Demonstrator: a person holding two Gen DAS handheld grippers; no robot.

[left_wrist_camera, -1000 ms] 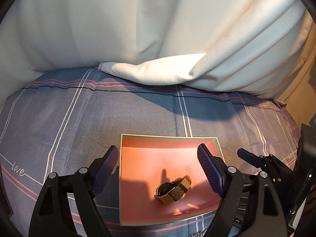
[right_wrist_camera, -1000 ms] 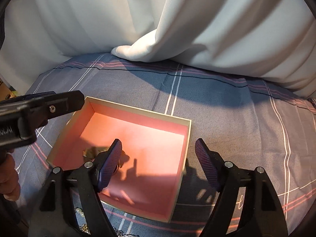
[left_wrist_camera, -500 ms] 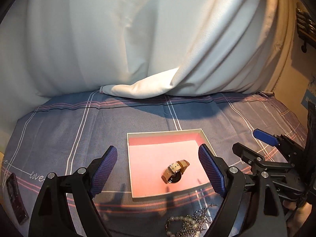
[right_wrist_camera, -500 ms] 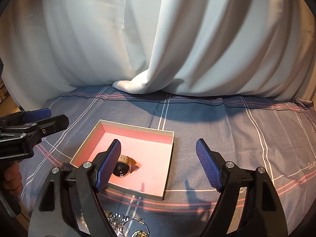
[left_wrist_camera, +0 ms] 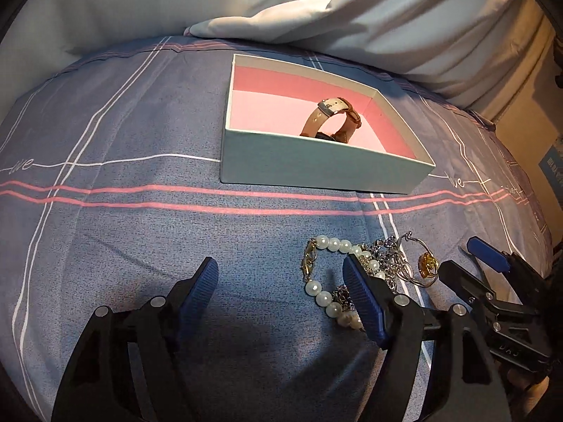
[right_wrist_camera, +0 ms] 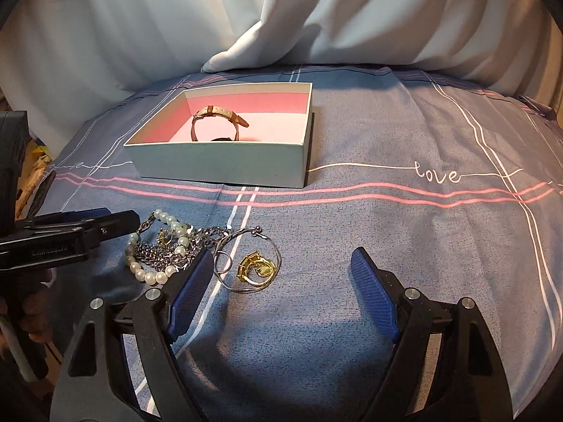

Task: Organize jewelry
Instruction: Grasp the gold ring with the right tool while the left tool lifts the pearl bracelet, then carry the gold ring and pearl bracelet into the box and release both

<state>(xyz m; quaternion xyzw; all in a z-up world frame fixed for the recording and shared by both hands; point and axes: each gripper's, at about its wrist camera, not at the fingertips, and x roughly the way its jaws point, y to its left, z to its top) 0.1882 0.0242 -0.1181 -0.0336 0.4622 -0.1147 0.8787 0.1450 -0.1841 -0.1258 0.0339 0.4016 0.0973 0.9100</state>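
1. Left gripper: jaws spread wide and holding nothing, low over the bedsheet; its right finger overlaps the near edge of the jewelry pile in its own view.
2. Right gripper: likewise spread wide and empty; its left finger sits just beside the pile.
3. Task items: the watch, tan strap looped upward, already lies inside the pink-lined box. Still on the sheet, in front of the box, lie a pearl bracelet, silver chains, a thin silver bangle and a gold ring.
4. Risk, tangling: pearls and chains are interlaced, so a pinch on one strand would probably drag its neighbours along, or drop some short of the box.
5. Risk, slip: the bangle and ring are thin, hard and lie flat on soft cloth; wide pads may close over them without purchase or pinch the fabric instead.
6. Risk, collision: both grippers point at the same small pile from either side, so the fingers could knock together or scatter the pieces.
7. Risk, box: it appears light and stands free on the sheet; a nudge to its wall could shift or tip it.
8. Writing: "love" in white script on the sheet, repeated partly elsewhere. Embossed lettering on both gripper bodies is too blurred to read. No brand is legible on the watch or box.
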